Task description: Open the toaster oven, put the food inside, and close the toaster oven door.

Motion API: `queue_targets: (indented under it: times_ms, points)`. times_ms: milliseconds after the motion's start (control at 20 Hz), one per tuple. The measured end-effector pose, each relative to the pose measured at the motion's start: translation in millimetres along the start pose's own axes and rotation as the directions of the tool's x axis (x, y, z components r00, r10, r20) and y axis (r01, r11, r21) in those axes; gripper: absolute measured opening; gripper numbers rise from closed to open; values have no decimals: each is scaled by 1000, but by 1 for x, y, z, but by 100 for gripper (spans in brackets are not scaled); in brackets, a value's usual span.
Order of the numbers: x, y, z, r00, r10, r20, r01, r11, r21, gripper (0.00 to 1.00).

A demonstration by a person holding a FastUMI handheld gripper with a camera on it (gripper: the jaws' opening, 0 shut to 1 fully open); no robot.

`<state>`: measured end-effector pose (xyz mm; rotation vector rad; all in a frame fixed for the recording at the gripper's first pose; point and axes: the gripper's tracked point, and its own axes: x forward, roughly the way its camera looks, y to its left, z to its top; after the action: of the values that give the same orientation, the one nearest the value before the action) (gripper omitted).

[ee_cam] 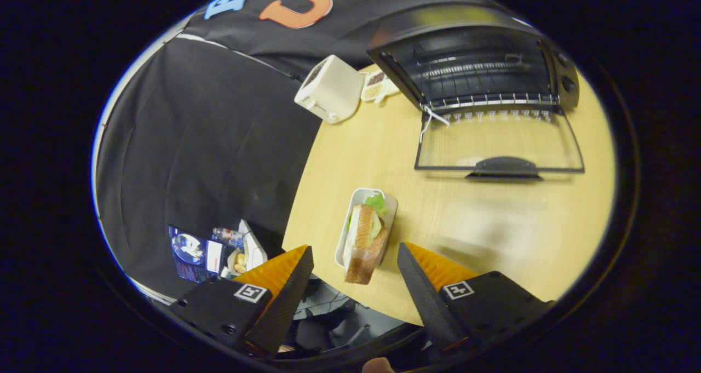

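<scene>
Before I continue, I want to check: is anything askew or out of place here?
The sandwich overhangs the near end of its tray, sticking out between the open gripper's fingers. A white string hangs at the oven's door hinge. The door lies open.

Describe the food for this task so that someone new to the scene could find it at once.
Start at the toaster oven at the far side of the wooden table, its glass door folded down flat. Come toward the open gripper: near the table's edge, between and just ahead of the fingers, lies a sandwich in a small white tray. It is the only bread with green lettuce; the white toaster stands far off.
</scene>
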<state>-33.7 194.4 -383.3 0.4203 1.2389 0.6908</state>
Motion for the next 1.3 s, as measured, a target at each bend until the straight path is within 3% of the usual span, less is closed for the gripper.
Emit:
queue_targets:
  times_ms: [200, 400, 600, 1000, 1300]
  points:
    - [37, -5, -7, 996, 53, -72, -39, 983, 182, 96]
    - [52, -3, -6, 992, 77, -104, -50, 968, 245, 75]
    - [46, 3, 0, 993, 69, -93, -46, 973, 228, 45]
    - [-25, 48, 26, 990, 142, -17, -137, 976, 170, 39]
    - [-86, 48, 73, 973, 164, 162, -192, 966, 176, 39]
